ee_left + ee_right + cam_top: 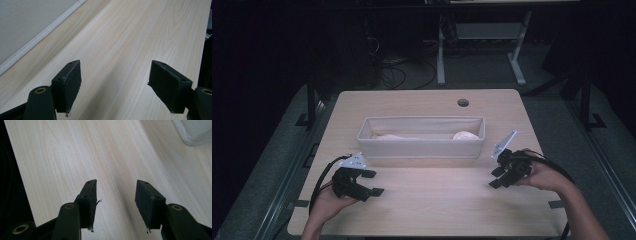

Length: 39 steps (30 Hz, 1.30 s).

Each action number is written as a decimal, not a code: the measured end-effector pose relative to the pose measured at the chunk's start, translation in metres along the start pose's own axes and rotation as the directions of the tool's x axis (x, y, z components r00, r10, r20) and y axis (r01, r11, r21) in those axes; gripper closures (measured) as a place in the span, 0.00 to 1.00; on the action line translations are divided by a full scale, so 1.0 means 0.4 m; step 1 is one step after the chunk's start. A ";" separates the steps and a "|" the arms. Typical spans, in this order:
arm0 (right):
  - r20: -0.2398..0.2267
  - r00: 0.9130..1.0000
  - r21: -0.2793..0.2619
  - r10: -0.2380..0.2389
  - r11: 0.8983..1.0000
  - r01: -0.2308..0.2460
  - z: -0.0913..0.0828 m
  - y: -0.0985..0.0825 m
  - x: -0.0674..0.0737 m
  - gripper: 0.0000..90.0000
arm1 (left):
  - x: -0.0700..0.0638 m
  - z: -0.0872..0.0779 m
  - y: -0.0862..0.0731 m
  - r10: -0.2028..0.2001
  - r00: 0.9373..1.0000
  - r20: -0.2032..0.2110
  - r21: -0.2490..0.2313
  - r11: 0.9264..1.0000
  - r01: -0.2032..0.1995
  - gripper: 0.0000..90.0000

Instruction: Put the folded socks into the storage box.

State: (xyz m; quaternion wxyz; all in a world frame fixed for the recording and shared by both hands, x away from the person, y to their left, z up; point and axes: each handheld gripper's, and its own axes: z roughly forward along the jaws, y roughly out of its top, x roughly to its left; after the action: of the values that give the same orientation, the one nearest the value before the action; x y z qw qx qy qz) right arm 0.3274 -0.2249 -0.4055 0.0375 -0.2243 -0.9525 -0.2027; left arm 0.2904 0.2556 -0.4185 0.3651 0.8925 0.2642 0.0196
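Observation:
A long white fabric bin (422, 145) lies across the middle of the wooden table (427, 205), with pale rounded items (465, 135) inside it. A person's left hand holds my left gripper (373, 183) near the table's front left, just in front of the bin's left end; its jaws stand wide apart over bare wood (120, 62) with nothing between them. At the front right, beside the bin's right end, the right hand holds my right gripper (497, 177) tilted down toward the table. Its jaws are open over bare wood (115, 170) and hold nothing.
The bin's wall (27, 27) fills the upper left of the left gripper view, and its corner (195, 132) shows at the upper right of the right gripper view. A round cable hole (463, 102) sits near the table's far edge. Desk legs and cables (442, 65) stand beyond.

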 end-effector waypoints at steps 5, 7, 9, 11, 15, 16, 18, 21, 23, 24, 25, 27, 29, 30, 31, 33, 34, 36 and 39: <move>-0.004 1.000 -0.006 0.011 1.000 -0.012 0.005 -0.015 0.002 0.57 | 0.001 -0.001 -0.001 -0.001 1.000 -0.003 0.001 1.000 0.001 0.28; -0.005 1.000 -0.016 0.010 1.000 -0.010 0.006 -0.021 0.003 0.57 | 0.001 -0.001 -0.001 -0.003 1.000 -0.004 0.000 1.000 0.003 0.28; -0.007 1.000 -0.021 0.014 1.000 -0.014 0.007 -0.026 0.004 0.57 | 0.002 -0.001 -0.002 -0.002 1.000 -0.006 0.001 1.000 0.002 0.27; -0.009 1.000 -0.026 0.016 1.000 -0.016 0.008 -0.032 0.005 0.57 | 0.002 -0.001 -0.001 -0.002 1.000 -0.006 0.004 1.000 0.002 0.27; -0.012 1.000 -0.035 0.025 0.999 -0.026 0.012 -0.043 0.008 0.57 | 0.001 0.000 -0.002 -0.003 1.000 -0.007 0.000 1.000 0.003 0.27; -0.012 1.000 -0.038 0.024 0.999 -0.024 0.013 -0.046 0.008 0.57 | 0.002 0.000 -0.002 -0.003 1.000 -0.008 0.000 1.000 0.003 0.27; -0.013 0.999 -0.041 0.030 0.999 -0.031 0.016 -0.052 0.010 0.57 | 0.002 0.000 -0.002 -0.003 1.000 -0.008 0.000 1.000 0.003 0.27; -0.019 0.999 -0.044 0.035 0.998 -0.036 0.019 -0.059 0.012 0.57 | 0.002 -0.001 -0.003 -0.005 1.000 -0.009 0.000 1.000 0.005 0.27; -0.020 0.999 -0.052 0.037 0.998 -0.038 0.021 -0.064 0.013 0.57 | 0.002 -0.001 -0.003 -0.007 1.000 -0.011 -0.003 1.000 0.007 0.27; -0.024 0.999 -0.054 0.042 0.998 -0.043 0.021 -0.067 0.015 0.57 | 0.002 -0.002 -0.003 -0.007 1.000 -0.010 -0.002 1.000 0.007 0.27; -0.022 0.999 -0.058 0.039 0.998 -0.040 0.022 -0.069 0.015 0.57 | 0.002 -0.002 -0.003 -0.007 1.000 -0.010 -0.002 1.000 0.007 0.27; -0.025 0.999 -0.062 0.042 0.997 -0.043 0.022 -0.073 0.017 0.57 | 0.002 -0.002 -0.003 -0.007 1.000 -0.010 -0.004 1.000 0.007 0.27; -0.024 0.999 -0.067 0.043 0.997 -0.045 0.021 -0.078 0.019 0.57 | 0.001 -0.002 -0.003 -0.006 1.000 -0.010 -0.003 1.000 0.006 0.27; -0.024 0.999 -0.069 0.047 0.996 -0.049 0.021 -0.079 0.020 0.57 | 0.001 -0.002 -0.003 -0.006 1.000 -0.010 -0.004 1.000 0.006 0.27; -0.025 0.999 -0.070 0.046 0.996 -0.047 0.020 -0.081 0.021 0.57 | 0.001 -0.002 -0.003 -0.007 1.000 -0.010 -0.004 1.000 0.007 0.27; -0.024 0.999 -0.071 0.046 0.996 -0.048 0.022 -0.085 0.023 0.57 | 0.002 -0.003 -0.003 -0.006 1.000 -0.011 -0.004 1.000 0.006 0.27; -0.026 0.999 -0.071 0.047 0.996 -0.049 0.022 -0.088 0.024 0.57 | 0.002 -0.003 -0.004 -0.006 1.000 -0.012 -0.003 1.000 0.006 0.27; -0.028 0.998 -0.072 0.052 0.996 -0.054 0.024 -0.092 0.026 0.57 | 0.003 -0.004 -0.004 -0.005 1.000 -0.011 -0.003 1.000 0.005 0.27; -0.028 0.998 -0.076 0.053 0.996 -0.055 0.026 -0.098 0.029 0.57 | 0.002 -0.004 -0.004 -0.005 1.000 -0.012 -0.003 1.000 0.005 0.27</move>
State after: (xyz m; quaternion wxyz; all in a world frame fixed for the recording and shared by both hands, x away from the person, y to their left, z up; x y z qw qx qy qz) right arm 0.3000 -0.2479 -0.4275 0.0468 -0.2488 -0.9370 -0.2408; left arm 0.2901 0.2581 -0.4186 0.3647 0.8913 0.2684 0.0243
